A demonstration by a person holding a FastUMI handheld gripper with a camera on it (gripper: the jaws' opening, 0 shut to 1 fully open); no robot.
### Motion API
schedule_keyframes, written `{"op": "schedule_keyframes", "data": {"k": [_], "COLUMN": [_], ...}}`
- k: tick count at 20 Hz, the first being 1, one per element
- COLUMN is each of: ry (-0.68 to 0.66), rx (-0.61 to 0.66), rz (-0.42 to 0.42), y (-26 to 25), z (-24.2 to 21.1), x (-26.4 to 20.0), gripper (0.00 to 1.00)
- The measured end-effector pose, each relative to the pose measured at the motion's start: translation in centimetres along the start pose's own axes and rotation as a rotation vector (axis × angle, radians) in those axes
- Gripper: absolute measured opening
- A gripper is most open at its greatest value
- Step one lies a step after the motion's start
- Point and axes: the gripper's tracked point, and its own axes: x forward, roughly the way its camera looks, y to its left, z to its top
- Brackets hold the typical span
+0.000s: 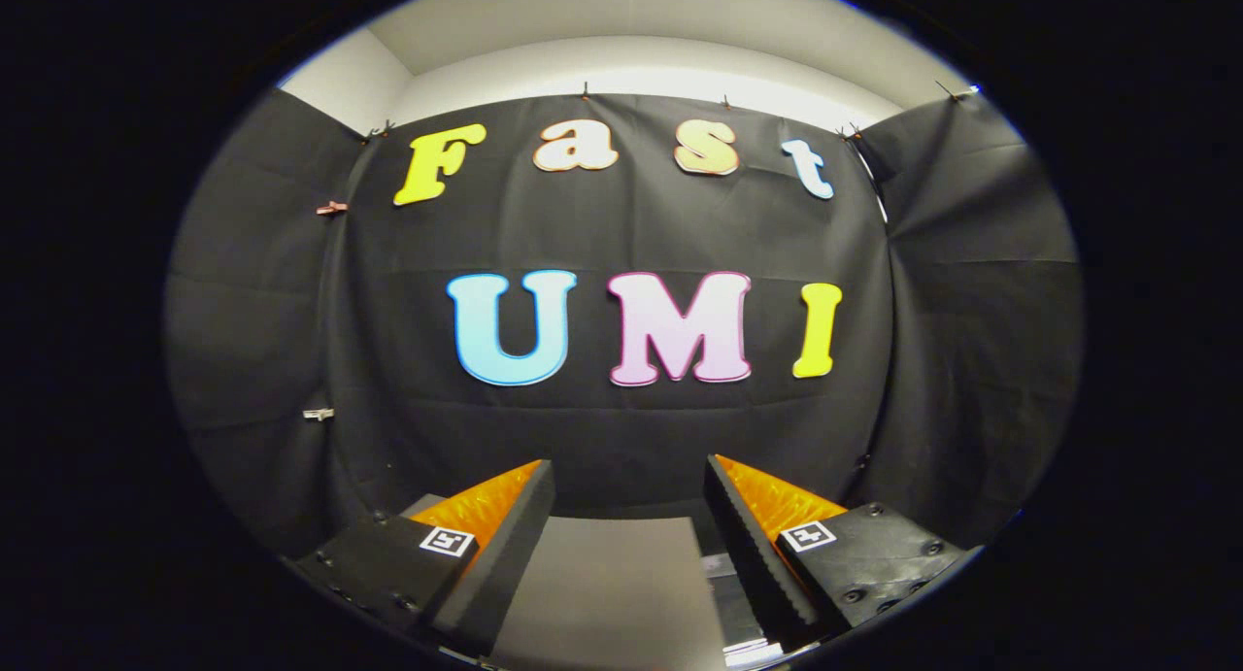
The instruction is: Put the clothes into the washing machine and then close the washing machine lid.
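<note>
- Black cloth (621,428), creased and pinned up with small clips, forms the booth wall we face; it wraps round on both sides.
- Above the cloth we see a plain white wall and ceiling (641,30), brightly lit.
- Our gripper (629,491) points level at that cloth, its two fingers wide apart with nothing held between them.
- Each finger (515,525) carries a small square black-and-white marker near its base.
- Between and below the fingers lies a flat, pale grey surface (612,584); we cannot tell whether it is the washing machine's top.
- We cannot tell where the clothes are.
</note>
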Motion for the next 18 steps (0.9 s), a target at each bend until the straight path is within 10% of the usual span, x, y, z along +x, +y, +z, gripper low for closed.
{"op": "schedule_keyframes", "data": {"k": [18], "ry": [0.036], "rx": [-0.010], "rz": [0.153], "y": [11.1], "z": [-3.0], "x": [-1.4], "gripper": [0.98]}}
